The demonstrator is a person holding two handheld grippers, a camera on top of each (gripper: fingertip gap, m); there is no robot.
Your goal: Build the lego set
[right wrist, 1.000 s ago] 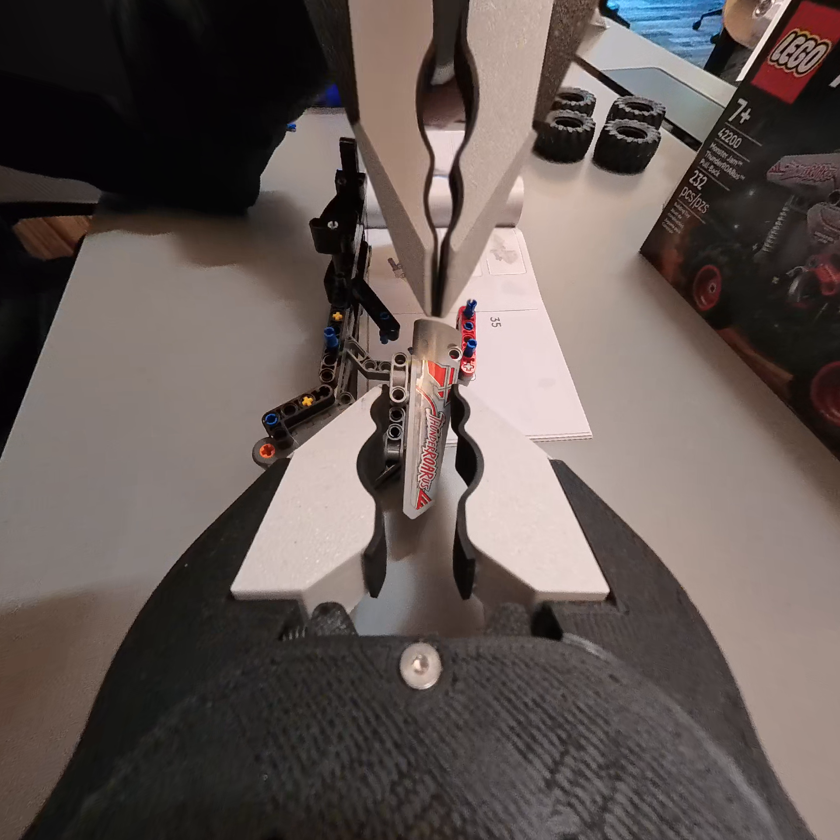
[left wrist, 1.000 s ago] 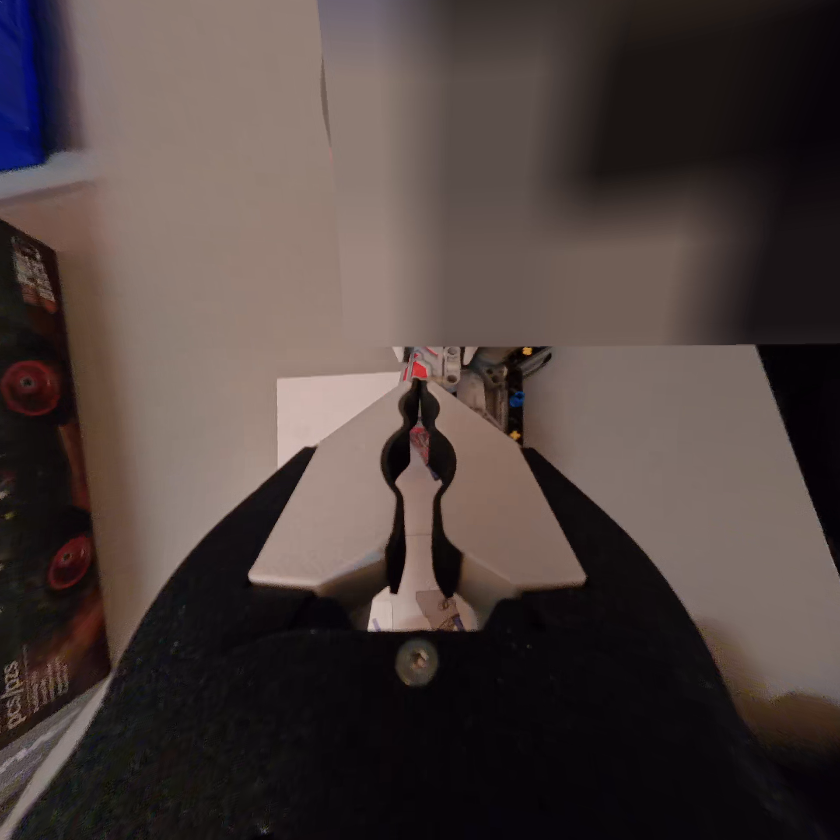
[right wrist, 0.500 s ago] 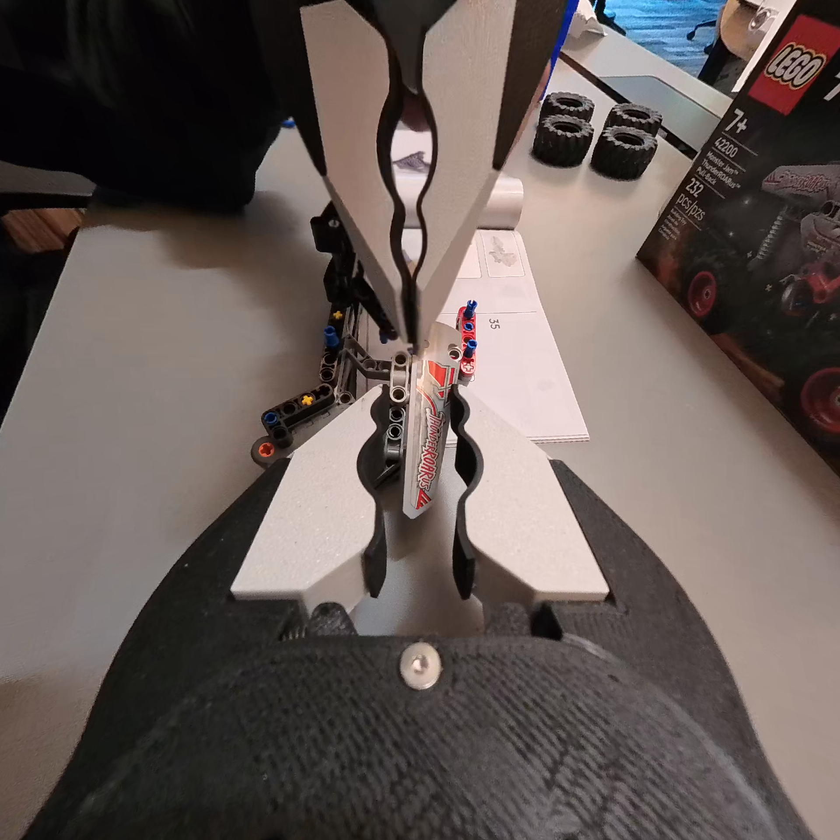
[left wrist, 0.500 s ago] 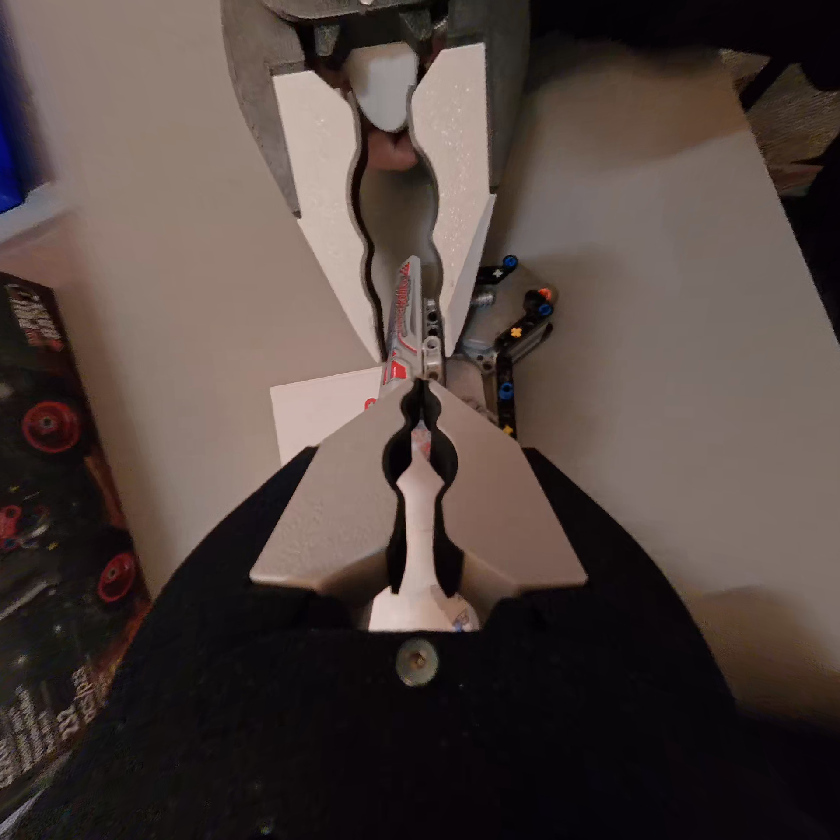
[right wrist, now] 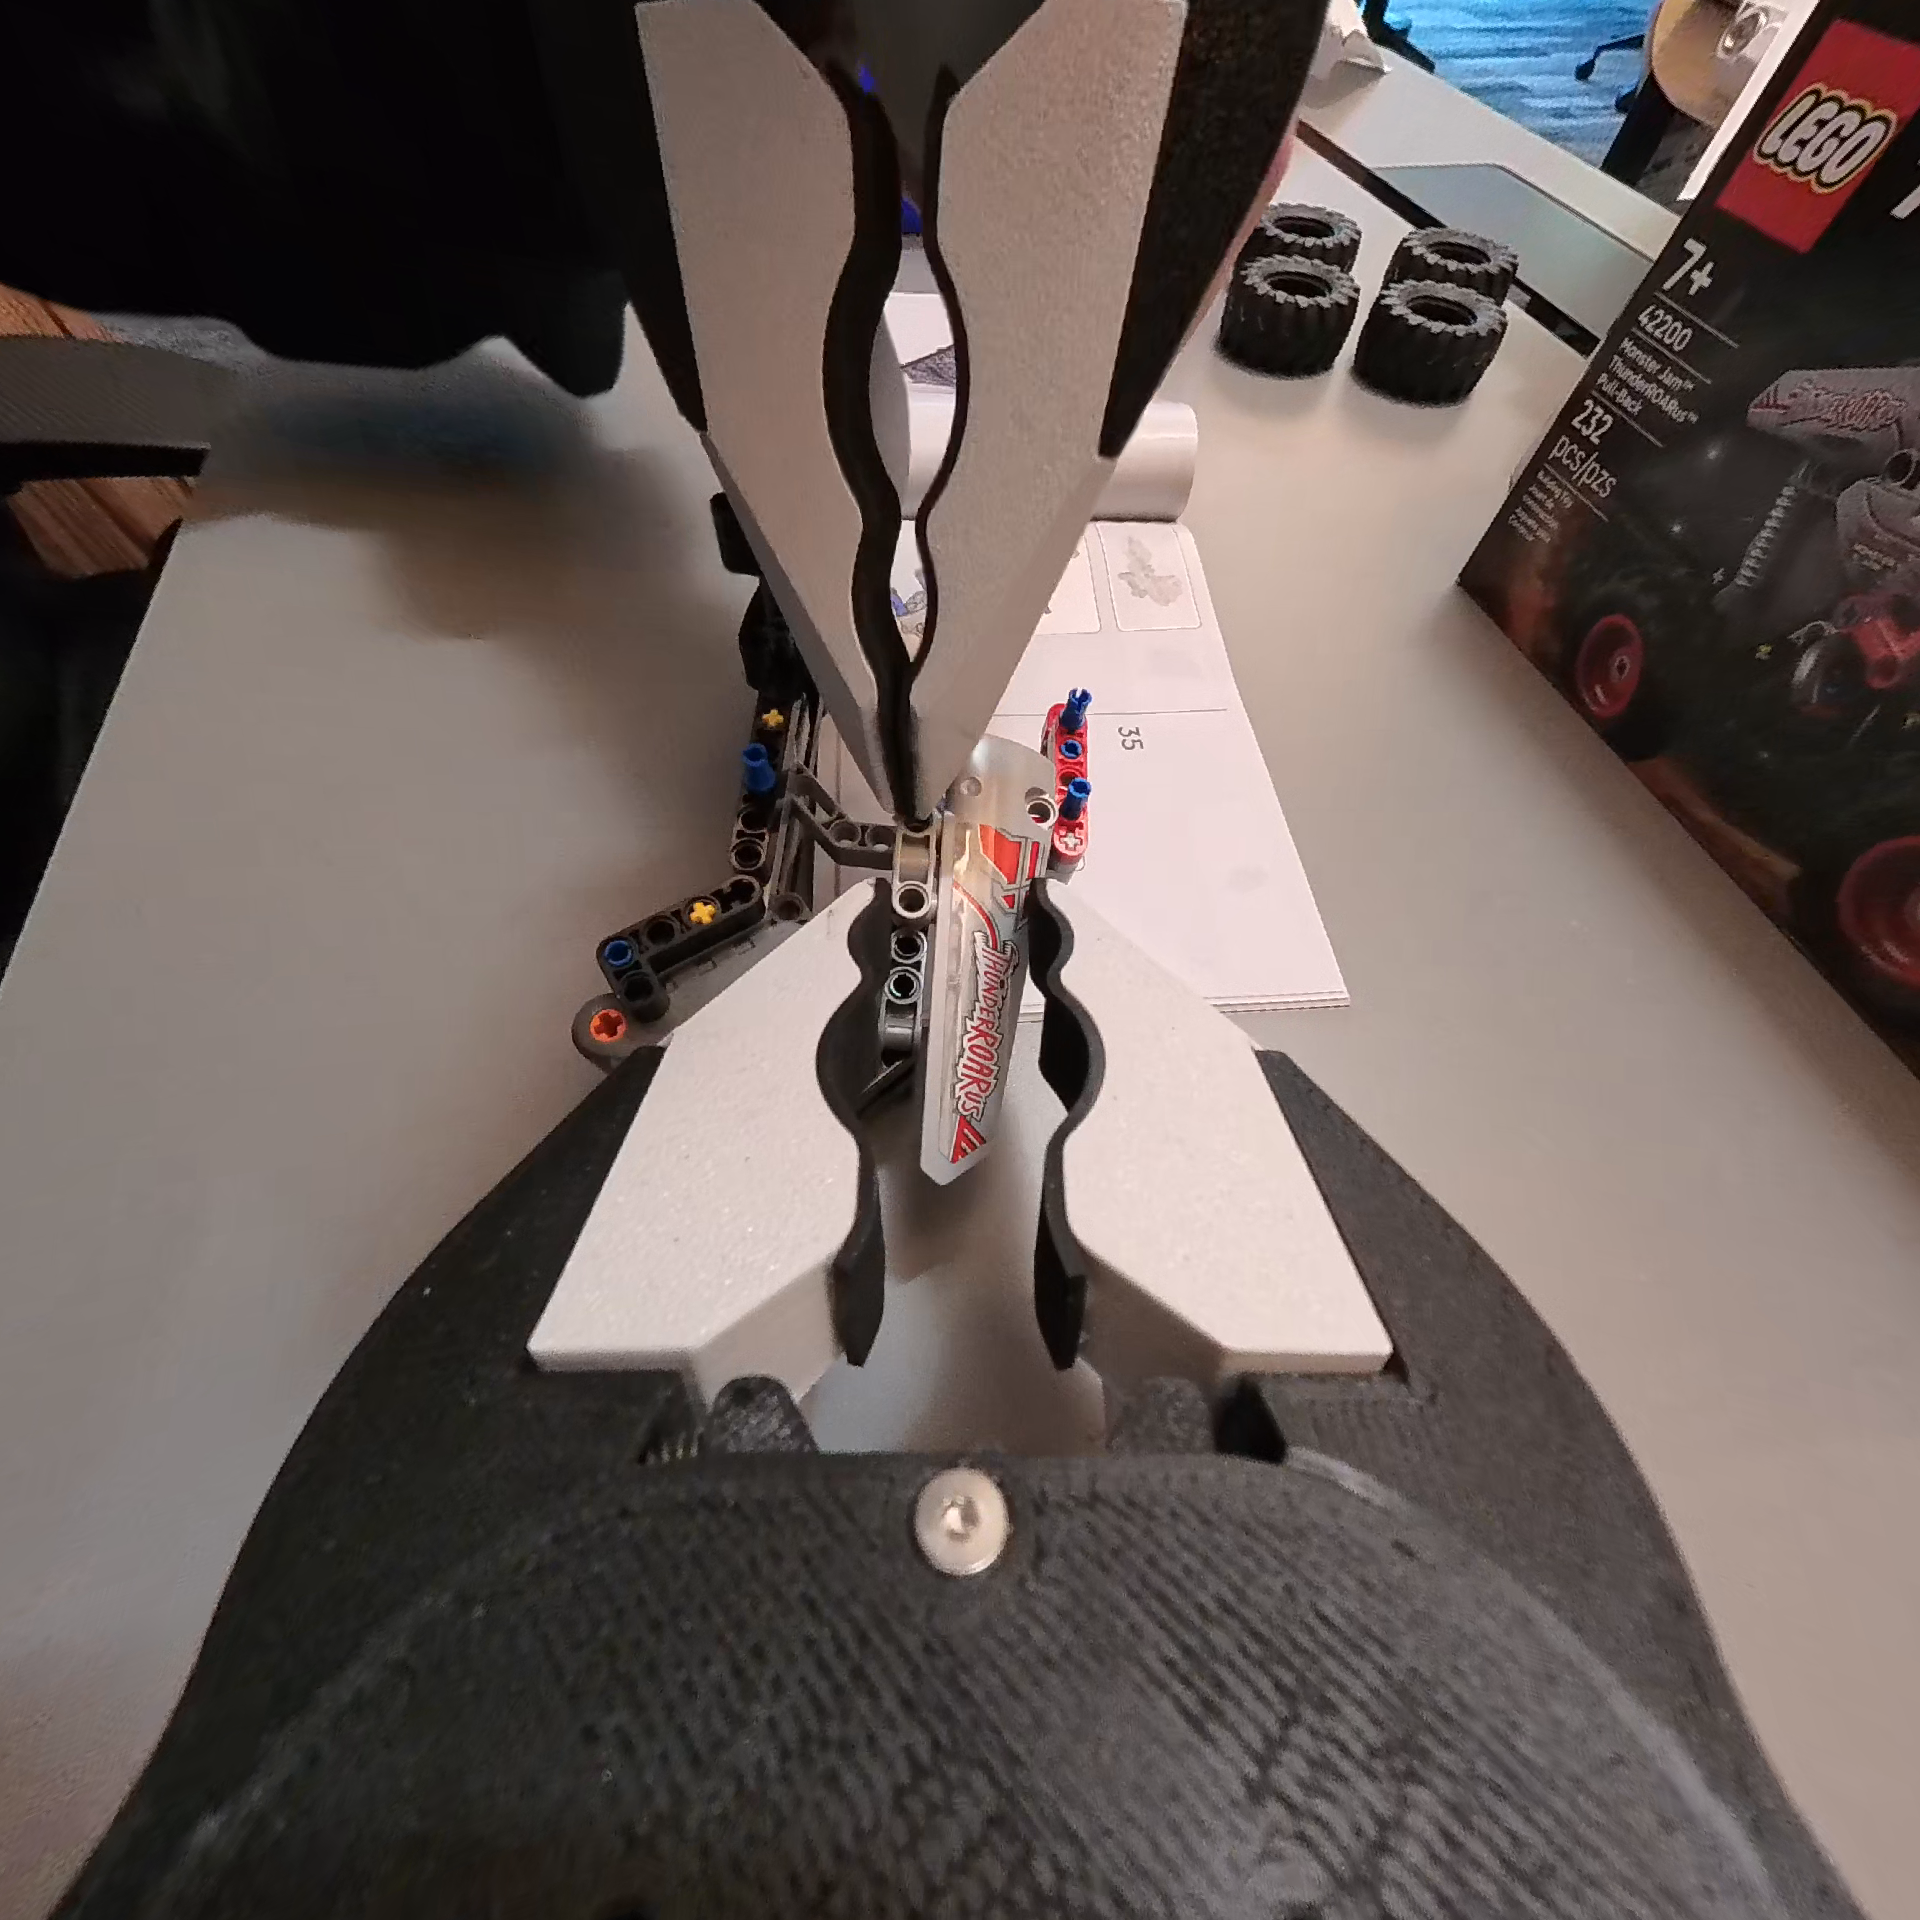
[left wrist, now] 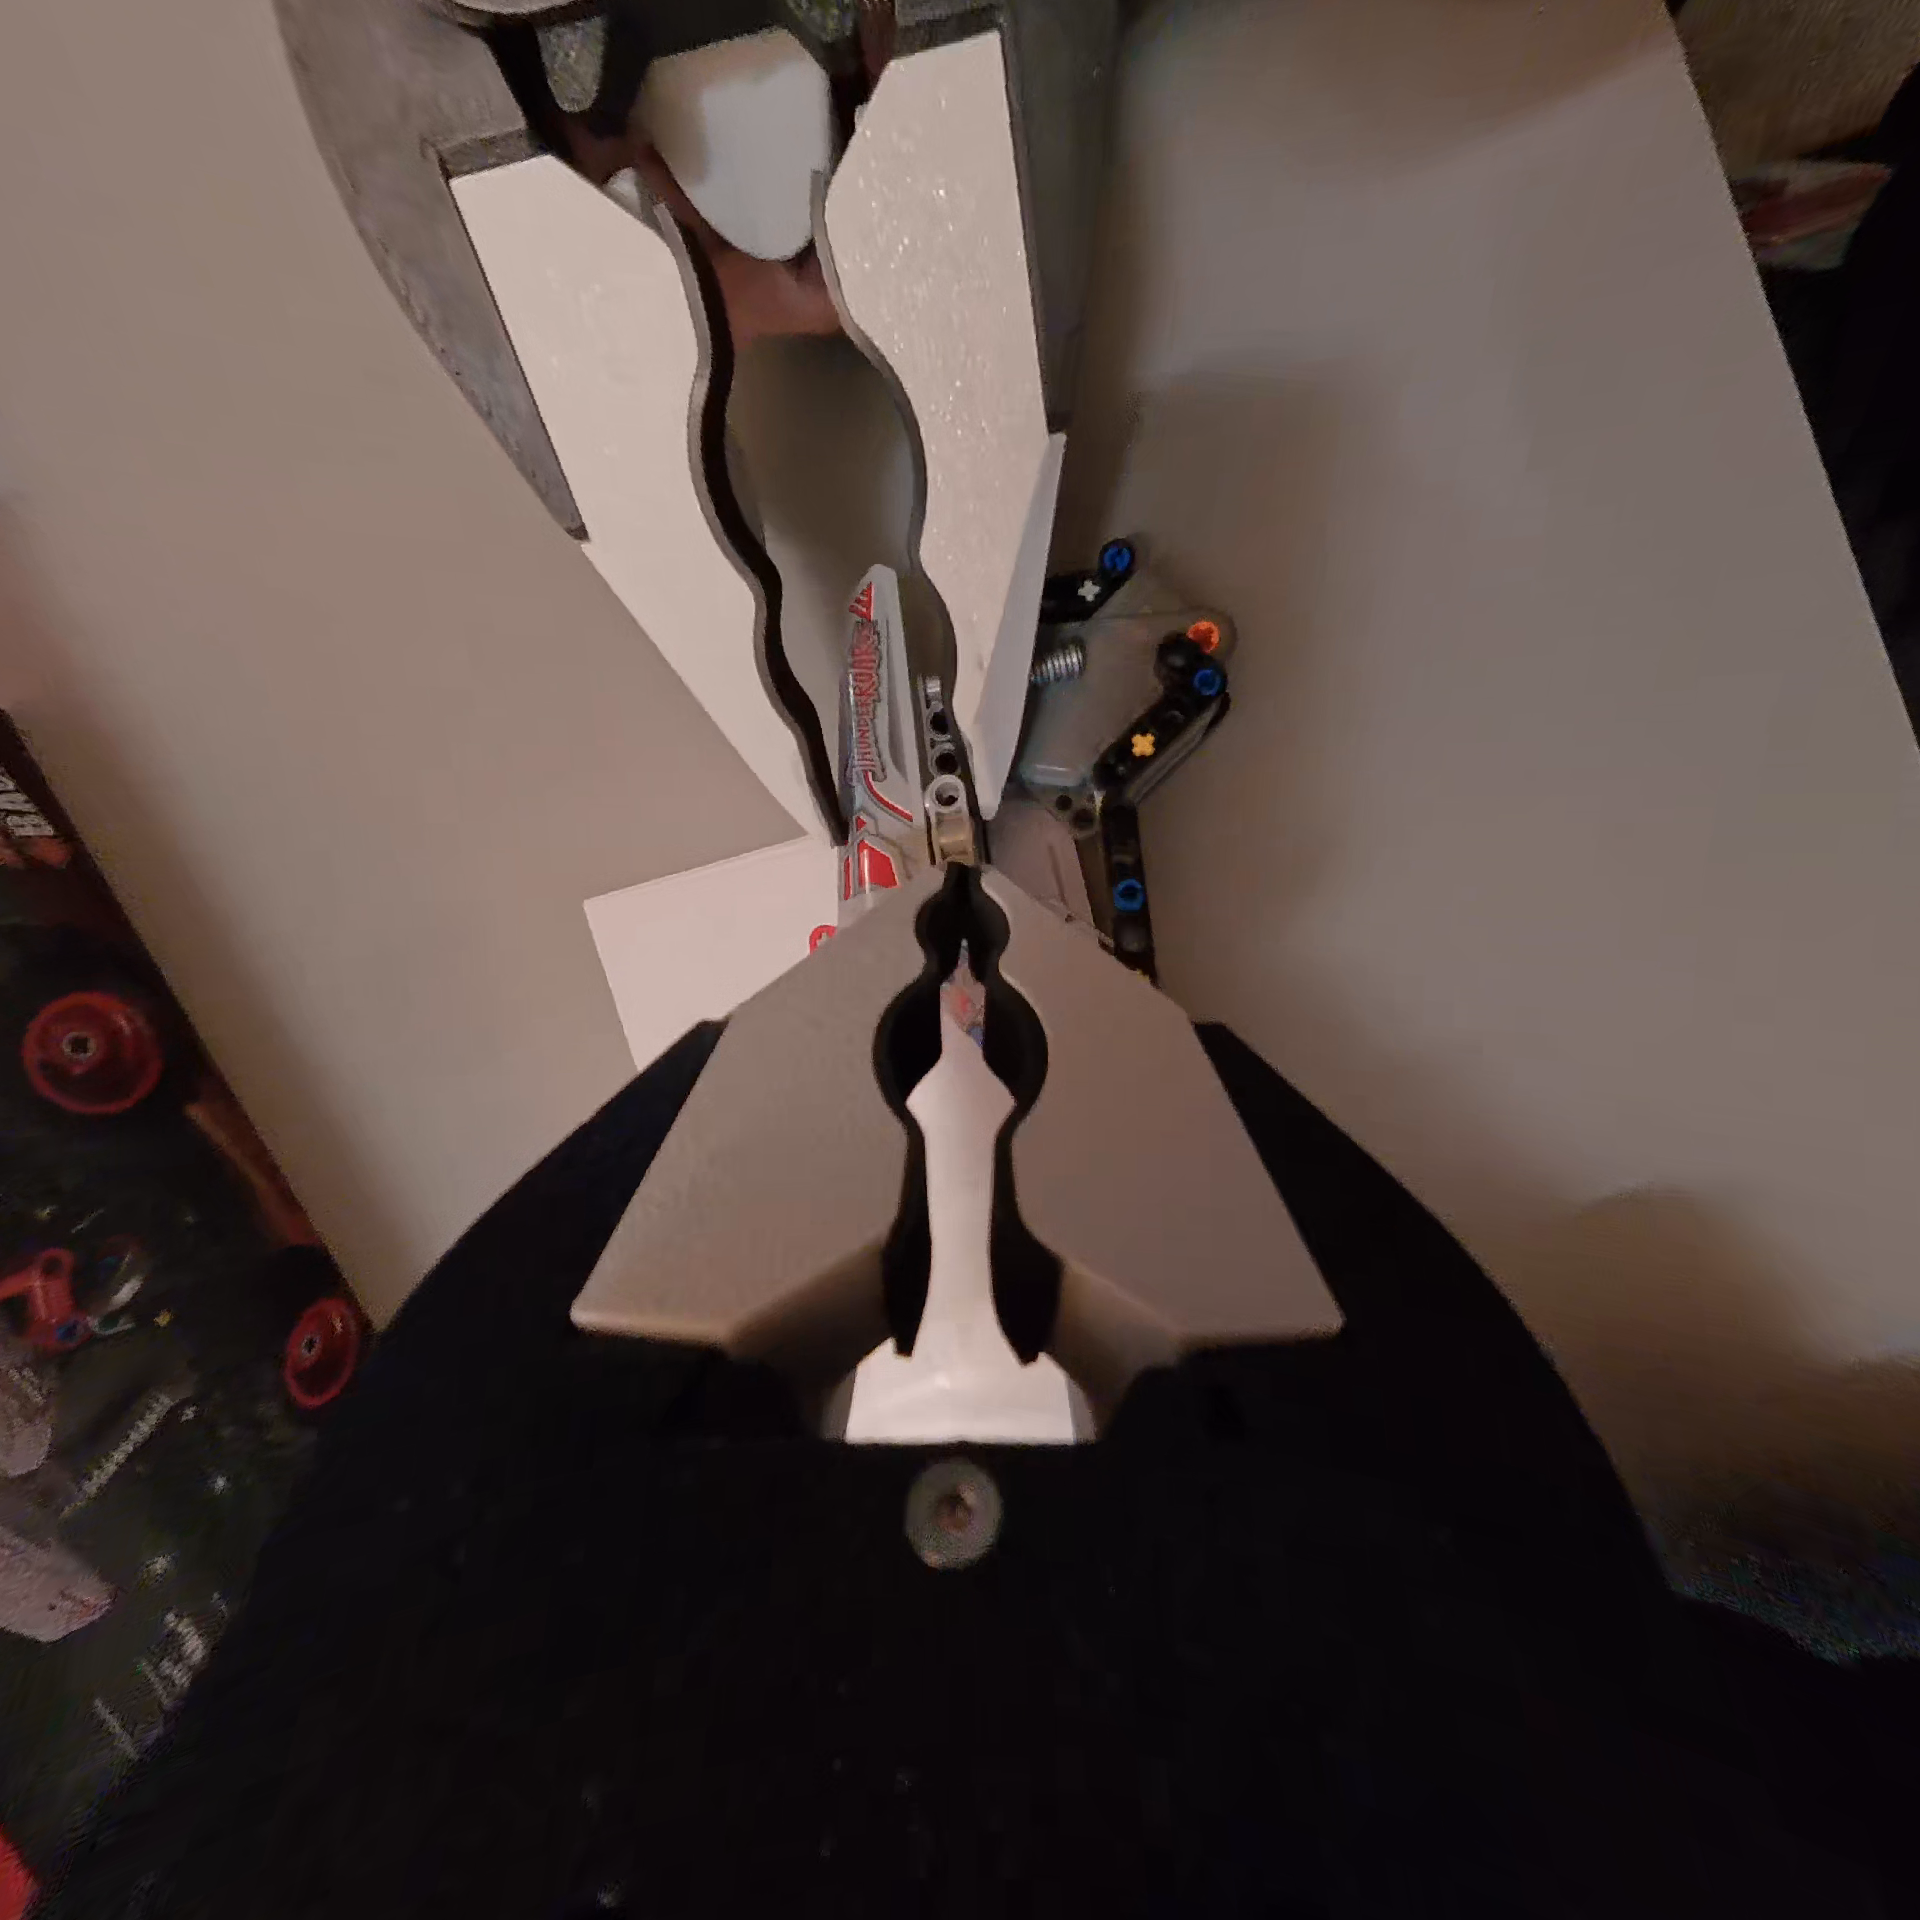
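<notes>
Right tool grips our panel assembly | left tool closed, pinching its grey connector | four tyres visible only rightward.

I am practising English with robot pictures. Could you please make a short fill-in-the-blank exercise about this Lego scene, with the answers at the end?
1. The right gripper holds a grey panel with a ____ and silver sticker.
2. Behind the instruction booklet, ____ black tyres stand in a group on the table.
3. The tips of the left gripper are nearly ____ at the light grey beam.
4. The Lego box stands to the ____ of the booklet in the right wrist view.

Answers: red; four; closed; right
</notes>
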